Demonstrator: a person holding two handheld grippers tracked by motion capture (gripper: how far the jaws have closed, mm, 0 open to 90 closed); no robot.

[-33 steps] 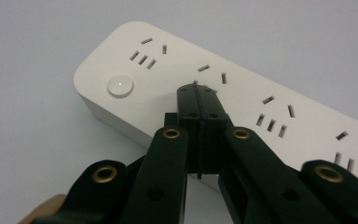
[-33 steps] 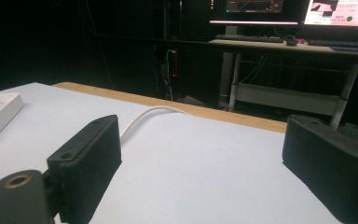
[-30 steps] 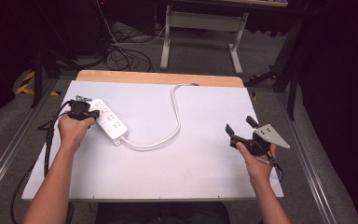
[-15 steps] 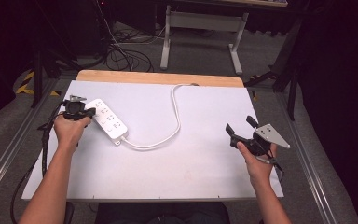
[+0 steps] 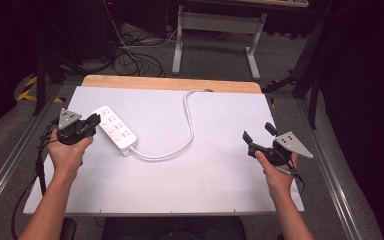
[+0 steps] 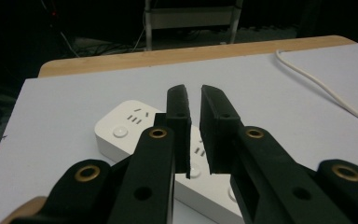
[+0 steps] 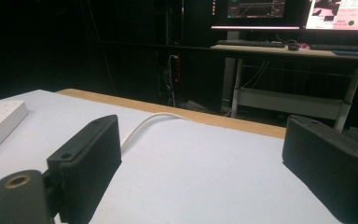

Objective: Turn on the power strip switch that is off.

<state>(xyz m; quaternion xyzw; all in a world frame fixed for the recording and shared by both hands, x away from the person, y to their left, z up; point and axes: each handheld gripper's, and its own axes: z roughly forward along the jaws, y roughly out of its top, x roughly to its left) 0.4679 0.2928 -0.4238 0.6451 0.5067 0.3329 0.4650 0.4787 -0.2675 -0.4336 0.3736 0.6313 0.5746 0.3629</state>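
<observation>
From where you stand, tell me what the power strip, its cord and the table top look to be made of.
Power strip: likely moulded plastic, white with a smooth, faintly glossy shell and rounded corners. Cord: probably rubber or vinyl sheathing, white, bending in soft curves. Table top: a matte white sheet, material unclear, over what looks like wood, given the tan grained strip along its far edge.

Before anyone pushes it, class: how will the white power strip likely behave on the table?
The power strip looks rigid and flat, so it should slide rather than roll or tip. Its floppy white cord curves behind it, so it will probably drag and swing the strip.
</observation>
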